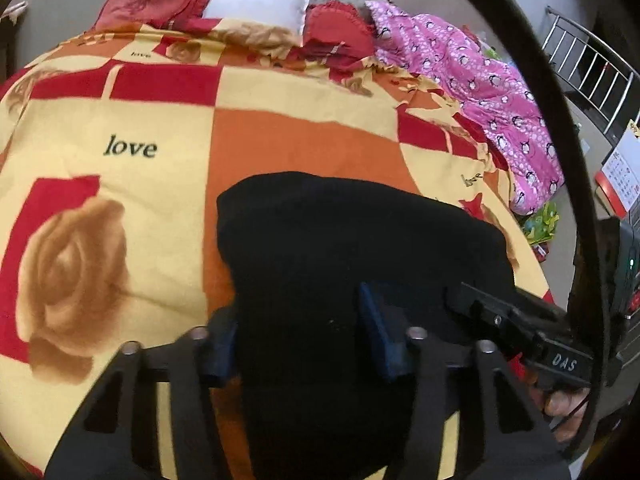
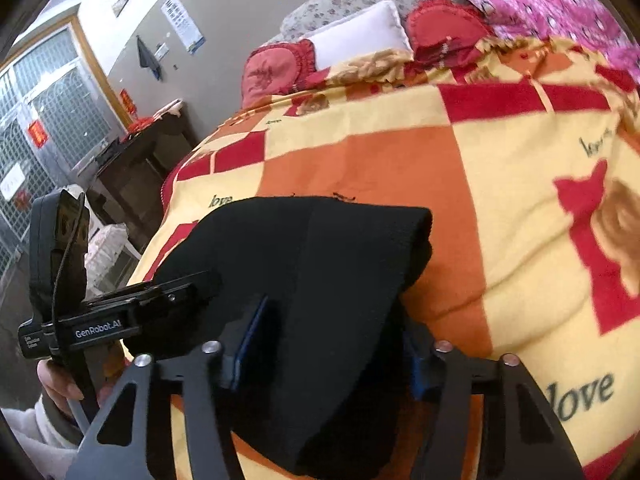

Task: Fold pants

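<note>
I read the left gripper as spread, its blue pads either side of the black pants; whether they pinch, I cannot tell. Pants lie as a compact bundle at the blanket's near edge. Right gripper likewise straddles the cloth. Folding looks mostly done; final fold or smoothing remains.

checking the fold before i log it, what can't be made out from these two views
- Black pants: in the left wrist view the near end is cut off by the bottom edge, and the cloth is too dark to show fold lines.
- Left gripper: whether its jaws pinch the cloth or only straddle it cannot be told.
- Right gripper: in the right wrist view the pants drape over the right-hand pad.
</note>
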